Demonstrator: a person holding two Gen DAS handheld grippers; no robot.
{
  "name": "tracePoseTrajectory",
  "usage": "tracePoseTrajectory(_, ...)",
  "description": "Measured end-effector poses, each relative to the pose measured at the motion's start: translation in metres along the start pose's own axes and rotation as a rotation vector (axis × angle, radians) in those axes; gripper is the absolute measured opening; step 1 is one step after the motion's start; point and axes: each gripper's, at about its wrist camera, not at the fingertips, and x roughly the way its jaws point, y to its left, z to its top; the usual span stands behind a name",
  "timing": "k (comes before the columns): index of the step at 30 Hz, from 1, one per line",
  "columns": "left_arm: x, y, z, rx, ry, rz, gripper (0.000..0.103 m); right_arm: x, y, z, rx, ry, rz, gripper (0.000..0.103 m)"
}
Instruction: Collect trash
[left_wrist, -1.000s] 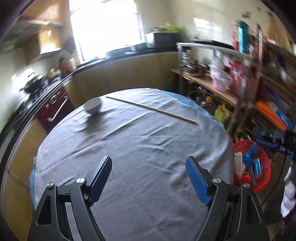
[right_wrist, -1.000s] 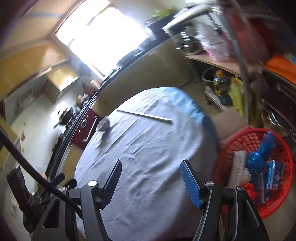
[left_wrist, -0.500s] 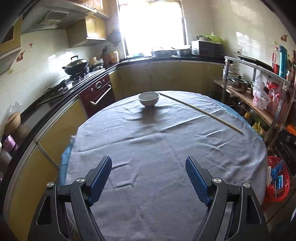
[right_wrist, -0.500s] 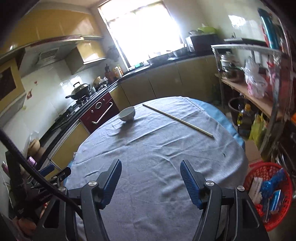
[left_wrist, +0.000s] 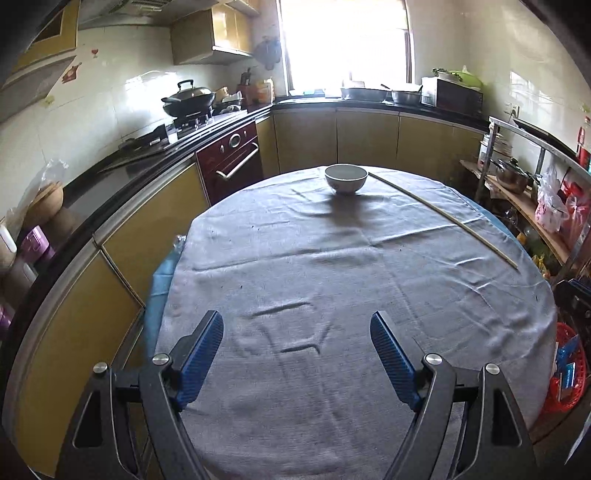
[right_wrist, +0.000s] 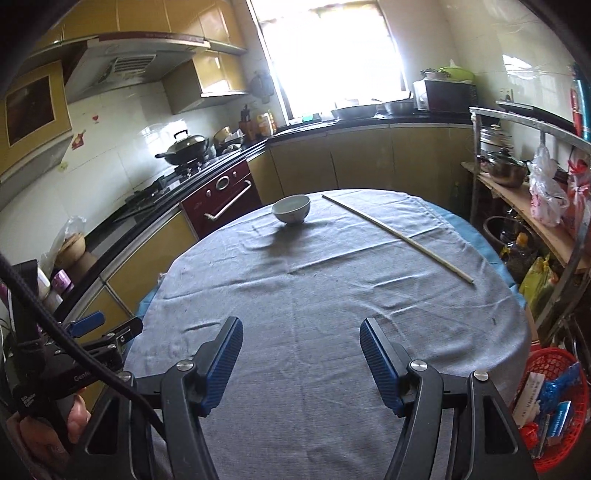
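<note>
Both jaws gape wide, empty; on the counter lie only a bowl at 12 o'clock and a thin stick at 1, probably light, stiff, best pinched mid-length.

Round table under wrinkled grey cloth, blue layer showing at edges; white bowl at far side; long thin stick lying diagonally just beside bowl.

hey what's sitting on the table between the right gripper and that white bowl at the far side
Nothing: in the right wrist view only bare, wrinkled grey tablecloth lies between the open right gripper and the bowl. The long stick lies off to the right.
</note>
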Motion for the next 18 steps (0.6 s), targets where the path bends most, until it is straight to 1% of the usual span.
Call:
tracePoseTrajectory(5,-0.001,0.008,-0.002,-0.008,0.01,0.013,0.082,0.014,0.02,-0.002,-0.047,0.013,0.025,0.069)
tracePoseTrajectory(12,-0.012,0.01,0.001,-0.008,-0.011,0.042,0.082,0.027,0.045,0.008,-0.109,-0.007,0.07,0.069)
tracePoseTrajectory(14,-0.015,0.01,0.004,-0.014,-0.019,0.056,0.082,0.03,0.049,0.013,-0.116,-0.013,0.096,0.069)
tracePoseTrajectory(18,-0.018,0.009,0.01,-0.018,-0.034,0.076,0.082,0.03,0.051,0.015,-0.13,-0.031,0.118,0.069)
